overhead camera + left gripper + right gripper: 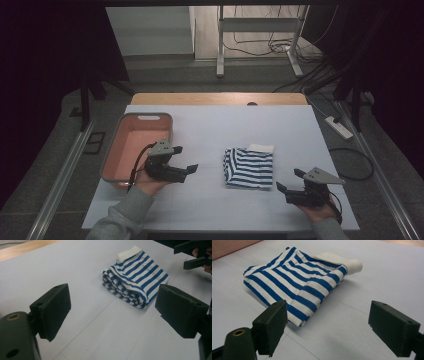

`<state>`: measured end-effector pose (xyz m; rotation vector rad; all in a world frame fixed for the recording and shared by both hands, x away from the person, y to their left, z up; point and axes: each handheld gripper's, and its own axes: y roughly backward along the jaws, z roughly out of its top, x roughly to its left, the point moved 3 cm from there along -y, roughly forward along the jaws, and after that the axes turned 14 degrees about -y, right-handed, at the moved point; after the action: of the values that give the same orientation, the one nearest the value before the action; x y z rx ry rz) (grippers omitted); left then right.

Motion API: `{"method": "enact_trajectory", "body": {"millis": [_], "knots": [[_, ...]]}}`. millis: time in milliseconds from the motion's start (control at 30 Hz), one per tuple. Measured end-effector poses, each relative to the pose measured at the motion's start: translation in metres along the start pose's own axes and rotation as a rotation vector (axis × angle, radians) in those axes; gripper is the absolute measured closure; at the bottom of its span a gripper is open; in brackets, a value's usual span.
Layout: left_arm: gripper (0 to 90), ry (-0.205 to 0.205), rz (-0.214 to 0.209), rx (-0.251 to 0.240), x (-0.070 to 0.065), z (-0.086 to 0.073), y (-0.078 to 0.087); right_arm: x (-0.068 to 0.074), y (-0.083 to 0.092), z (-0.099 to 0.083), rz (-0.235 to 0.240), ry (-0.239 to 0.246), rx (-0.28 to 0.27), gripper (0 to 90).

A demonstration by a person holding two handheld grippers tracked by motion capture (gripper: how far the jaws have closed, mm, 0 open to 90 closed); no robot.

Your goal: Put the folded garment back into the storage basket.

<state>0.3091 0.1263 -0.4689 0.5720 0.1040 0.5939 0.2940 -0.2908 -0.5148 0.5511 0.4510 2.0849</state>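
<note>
A folded blue-and-white striped cloth [249,167] with a white band at its far end lies flat on the white table cover, right of centre. My left gripper [185,159] hovers open to the left of it, a short gap away, with nothing between its fingers. In the left gripper view the cloth [136,277] lies ahead and to the right of the wide-open left gripper [113,307]. My right gripper [290,180] is open near the cloth's right front corner. In the right gripper view the cloth [297,277] sits just beyond the left jaw of the right gripper [328,322].
A pink basin [120,150] with nothing visible inside stands on the table's left side, right behind my left hand. A wooden table edge [215,98] runs along the back. A power strip [339,127] and cables lie on the floor to the right.
</note>
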Motion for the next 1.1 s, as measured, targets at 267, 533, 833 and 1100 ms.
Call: {"method": "enact_trajectory", "body": {"millis": [267, 533, 833, 1100], "knots": [[13.7, 0.013, -0.002, 0.016, 0.005, 0.001, -0.009, 0.0, 0.0, 0.0, 0.002, 0.001, 0.003, 16.2], [13.7, 0.011, -0.007, 0.022, 0.005, 0.005, -0.016, 0.0, 0.0, -0.001, 0.002, 0.002, 0.004, 16.2], [13.8, 0.014, -0.015, 0.029, 0.005, 0.008, -0.024, -0.001, 0.0, -0.001, 0.001, 0.0, 0.006, 16.2], [13.9, 0.006, -0.022, 0.052, 0.001, 0.01, -0.033, -0.001, -0.001, -0.001, 0.002, -0.004, 0.01, 16.8]]}}
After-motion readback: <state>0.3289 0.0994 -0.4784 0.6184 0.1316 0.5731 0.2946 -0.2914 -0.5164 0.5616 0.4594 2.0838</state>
